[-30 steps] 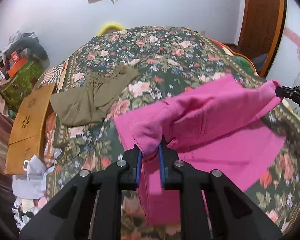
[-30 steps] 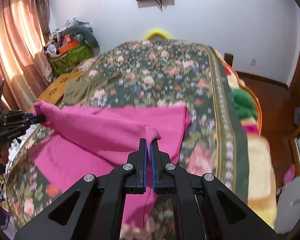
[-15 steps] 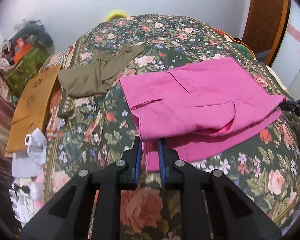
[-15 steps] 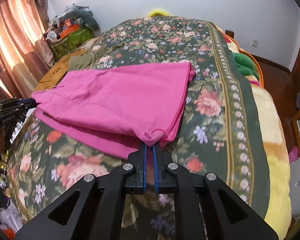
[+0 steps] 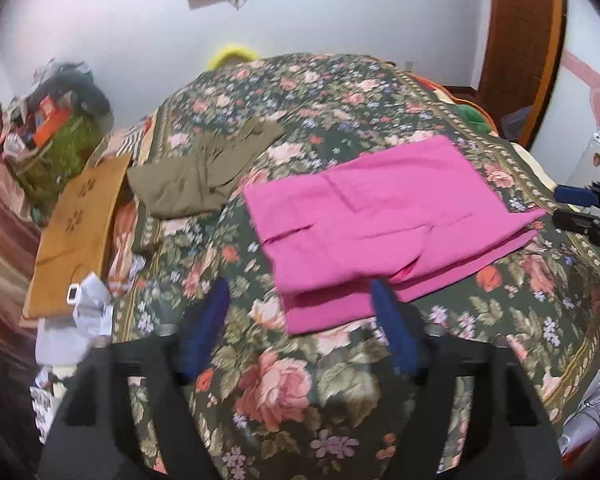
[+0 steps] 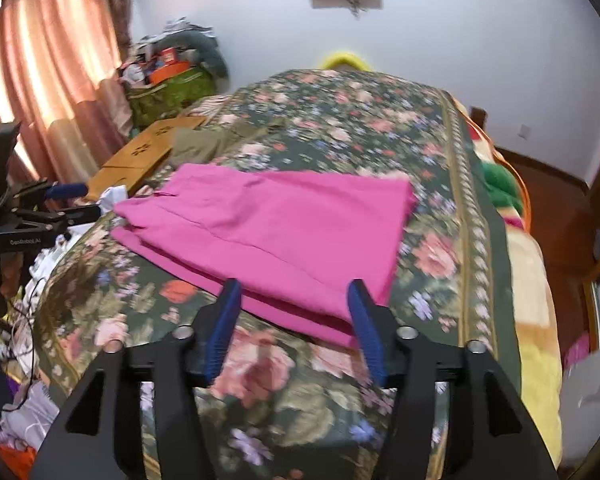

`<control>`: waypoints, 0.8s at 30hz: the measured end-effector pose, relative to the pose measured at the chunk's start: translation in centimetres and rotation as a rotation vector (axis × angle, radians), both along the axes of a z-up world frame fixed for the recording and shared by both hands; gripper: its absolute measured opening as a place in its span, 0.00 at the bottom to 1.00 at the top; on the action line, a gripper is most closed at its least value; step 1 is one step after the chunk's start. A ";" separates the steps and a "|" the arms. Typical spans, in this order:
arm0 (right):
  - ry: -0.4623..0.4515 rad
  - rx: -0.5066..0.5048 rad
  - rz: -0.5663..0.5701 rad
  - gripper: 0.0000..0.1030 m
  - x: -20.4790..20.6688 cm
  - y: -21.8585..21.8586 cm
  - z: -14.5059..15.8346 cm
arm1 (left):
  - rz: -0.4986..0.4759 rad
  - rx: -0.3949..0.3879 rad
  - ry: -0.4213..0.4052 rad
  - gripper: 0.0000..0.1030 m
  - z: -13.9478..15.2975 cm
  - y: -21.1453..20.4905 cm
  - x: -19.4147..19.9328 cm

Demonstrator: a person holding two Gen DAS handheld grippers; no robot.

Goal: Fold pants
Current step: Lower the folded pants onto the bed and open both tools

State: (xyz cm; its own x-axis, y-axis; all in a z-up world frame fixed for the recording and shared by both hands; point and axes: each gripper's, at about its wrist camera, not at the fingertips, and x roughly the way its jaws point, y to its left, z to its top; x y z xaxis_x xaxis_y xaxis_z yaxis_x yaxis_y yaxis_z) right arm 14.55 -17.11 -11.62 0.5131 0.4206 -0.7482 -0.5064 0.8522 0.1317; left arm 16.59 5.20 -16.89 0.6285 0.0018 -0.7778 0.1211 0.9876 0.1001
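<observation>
The pink pants (image 5: 380, 220) lie folded flat on the floral bedspread (image 5: 300, 380); they also show in the right wrist view (image 6: 276, 232). My left gripper (image 5: 300, 296) is open and empty, just short of the fold's near left corner. My right gripper (image 6: 294, 286) is open and empty, its blue fingers (image 6: 228, 312) at the fold's near right edge. The right gripper also shows at the right edge of the left wrist view (image 5: 572, 204), and the left gripper at the left edge of the right wrist view (image 6: 72, 200).
Olive-green pants (image 5: 204, 172) lie further back on the bed. A brown cardboard box (image 5: 76, 224) and crumpled white cloth (image 5: 84, 312) sit at the bed's left side. A green bag with clutter (image 6: 168, 88) stands by the curtain. A wooden door (image 5: 520, 40) is at right.
Both grippers have let go of the pink pants' corners, opened wide and drawn back a little. The pants now rest folded on the bed.
</observation>
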 end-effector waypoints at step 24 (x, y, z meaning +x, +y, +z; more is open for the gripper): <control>0.069 -0.049 0.189 0.71 2.9 7.7 -3.5 | -0.116 -0.009 0.120 0.88 -3.0 -3.5 5.1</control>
State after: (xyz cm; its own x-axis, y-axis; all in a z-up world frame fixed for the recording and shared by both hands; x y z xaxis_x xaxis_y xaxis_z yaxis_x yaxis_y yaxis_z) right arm 17.43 -9.46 -15.08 0.3759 0.4665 -0.8007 -0.6490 0.7493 0.1319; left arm 21.69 1.65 -19.86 0.5267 -0.0728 -0.8469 0.2452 0.9670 0.0694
